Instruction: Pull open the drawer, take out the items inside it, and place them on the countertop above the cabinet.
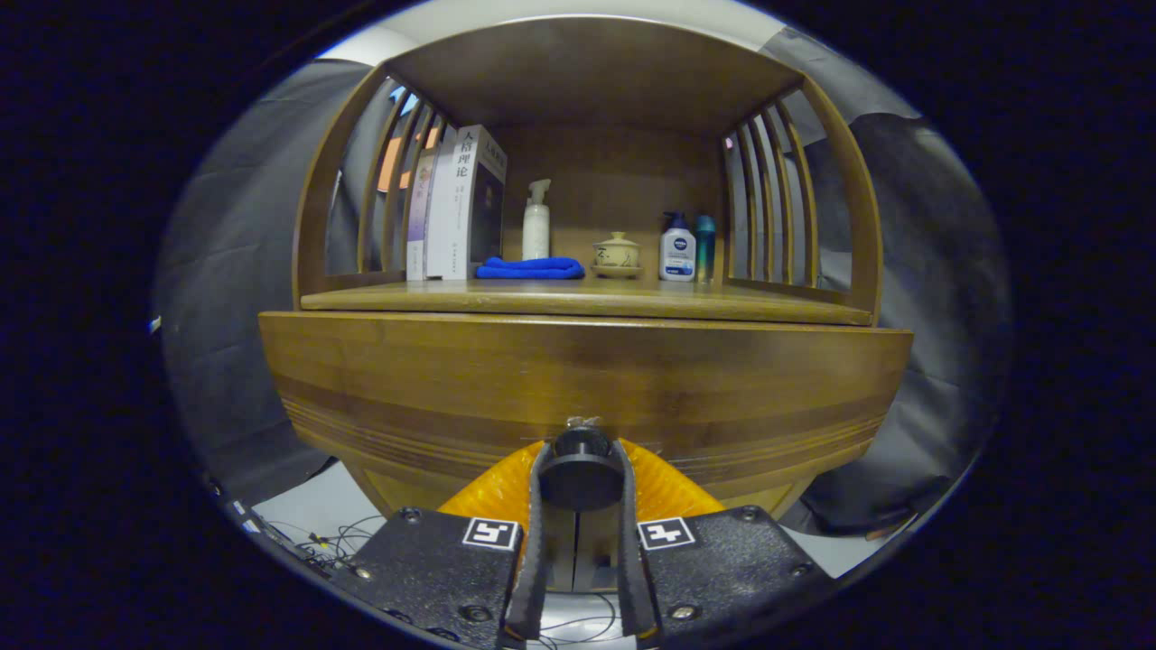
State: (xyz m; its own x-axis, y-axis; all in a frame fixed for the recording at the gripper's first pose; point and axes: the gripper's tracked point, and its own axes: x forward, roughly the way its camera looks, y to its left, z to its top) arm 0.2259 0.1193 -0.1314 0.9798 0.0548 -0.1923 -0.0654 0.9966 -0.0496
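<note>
The gripper (579, 469) has its 2 fingers closed on the drawer knob (581, 449), dead ahead at 12 o'clock on the drawer front (578, 379), below the countertop (587, 301). The opening step appears underway; next calls for a straight pull toward 6 o'clock.

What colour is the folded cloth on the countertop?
Bright blue; the folded cloth shows in the gripper view.

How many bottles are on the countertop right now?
3. A white spray bottle stands behind the blue cloth; a white pump bottle and a teal bottle stand together, right of the lidded cup. The books may hide more.
</note>
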